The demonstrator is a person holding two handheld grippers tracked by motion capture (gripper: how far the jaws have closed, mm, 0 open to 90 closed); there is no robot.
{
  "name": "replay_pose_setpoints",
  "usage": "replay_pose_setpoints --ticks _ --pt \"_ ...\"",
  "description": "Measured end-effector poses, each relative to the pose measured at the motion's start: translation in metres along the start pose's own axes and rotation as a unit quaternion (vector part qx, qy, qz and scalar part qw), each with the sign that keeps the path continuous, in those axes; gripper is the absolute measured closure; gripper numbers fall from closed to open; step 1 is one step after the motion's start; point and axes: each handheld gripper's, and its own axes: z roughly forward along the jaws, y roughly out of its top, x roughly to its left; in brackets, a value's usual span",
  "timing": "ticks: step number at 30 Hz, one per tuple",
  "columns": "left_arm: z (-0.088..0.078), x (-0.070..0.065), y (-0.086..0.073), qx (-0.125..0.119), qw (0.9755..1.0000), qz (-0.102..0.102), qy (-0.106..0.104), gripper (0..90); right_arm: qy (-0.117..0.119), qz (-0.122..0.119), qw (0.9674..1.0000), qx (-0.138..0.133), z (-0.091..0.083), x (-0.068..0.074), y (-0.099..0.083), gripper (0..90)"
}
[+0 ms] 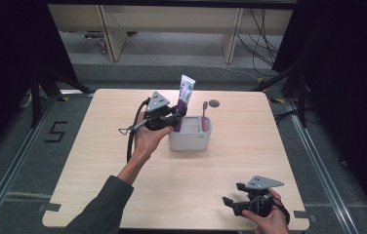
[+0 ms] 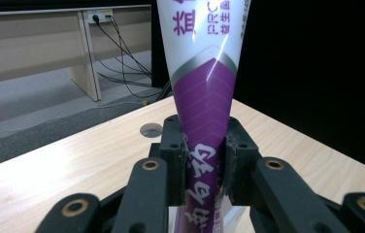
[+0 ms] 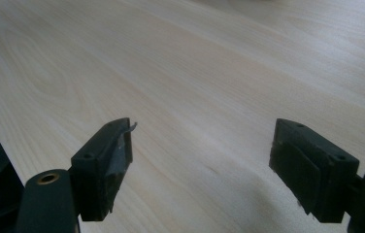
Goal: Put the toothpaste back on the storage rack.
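Toothpaste tube clamped upright in the left claw at the white holder.

The toothpaste tube is white at its wide flat end and purple lower down, with printed lettering; it stands upright, its lower part at the left end of the white holder, which sits toward the far middle of the bench. The left claw is clamped on the tube's purple part. A pink toothbrush stands in the holder's right end, apart from the tube. A round hole lies near the far edge. The right claw, its jaws apart with nothing between them, rests near the bench's near right corner.
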Motion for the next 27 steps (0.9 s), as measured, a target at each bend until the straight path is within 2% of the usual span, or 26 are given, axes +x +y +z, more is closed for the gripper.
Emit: replay_pose_setpoints --ticks 2,3,4,5,10,13,14,16,18,19,22,27 --pt "0.003 0.0 0.002 0.001 1.0 -0.005 0.001 74.1 0.0 0.001 1.0 0.0 0.0 0.0 0.0 24.1" --pt "0.004 0.0 0.003 0.0 1.0 -0.005 0.002 74.1 0.004 0.011 0.9999 0.0 0.001 0.001 0.0 24.1" --pt "0.007 0.0 0.004 -0.001 1.0 -0.003 0.0 74.1 0.001 0.001 1.0 -0.002 0.0 0.0 0.0 24.1" --pt "0.008 -0.001 0.005 -0.001 1.0 -0.003 0.001 74.1 0.002 0.008 1.0 0.002 0.0 0.001 0.0 24.1" --pt "0.017 -0.002 0.007 -0.001 1.0 -0.001 0.003 74.1 0.002 -0.002 1.0 0.0 0.001 0.0 0.0 24.1" --pt "0.023 -0.002 0.007 0.001 1.0 -0.001 0.007 74.1 0.003 0.001 1.0 0.002 0.001 0.0 0.0 24.1" --pt "0.026 -0.002 0.007 0.0 1.0 -0.001 0.007 74.1 0.007 0.009 0.9999 0.004 0.001 0.002 0.0 24.1" --pt "0.028 -0.002 0.007 0.0 1.0 0.0 0.009 74.1 0.003 -0.002 1.0 0.004 0.001 0.0 0.0 24.1" --pt "0.033 -0.002 0.006 0.0 0.9999 -0.004 0.013 74.1 0.003 -0.001 1.0 0.0 0.001 0.0 0.0 24.1" --pt "0.034 -0.002 0.006 0.0 0.9999 -0.002 0.014 74.1 0.007 0.009 0.9999 0.006 0.0 0.002 0.0 24.1" --pt "0.038 -0.001 0.005 -0.006 0.9998 -0.007 0.015 74.1 0.009 0.009 0.9999 0.005 0.0 0.002 0.0 24.1" --pt "0.047 -0.002 0.0 -0.002 0.9998 -0.007 0.016 74.1 0.003 -0.002 1.0 0.001 0.0 0.0 0.0 24.1"
